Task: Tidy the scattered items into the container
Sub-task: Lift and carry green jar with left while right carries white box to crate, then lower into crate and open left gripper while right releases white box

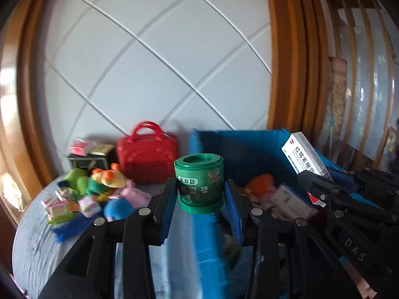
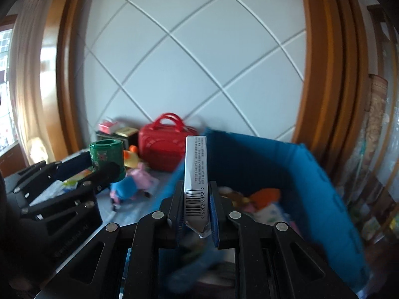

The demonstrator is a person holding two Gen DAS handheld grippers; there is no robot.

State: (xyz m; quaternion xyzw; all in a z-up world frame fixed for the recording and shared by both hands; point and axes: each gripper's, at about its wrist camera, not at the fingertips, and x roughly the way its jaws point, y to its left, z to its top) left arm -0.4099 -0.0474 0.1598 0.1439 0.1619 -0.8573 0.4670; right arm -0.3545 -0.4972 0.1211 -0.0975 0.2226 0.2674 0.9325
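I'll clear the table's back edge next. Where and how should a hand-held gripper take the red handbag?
Take the red handbag by its two arched handles, coming from above. It stands upright against the white wall, handles on top and clear, while its body looks wide for the jaws and the toy pile crowds its front. This is a judgement.
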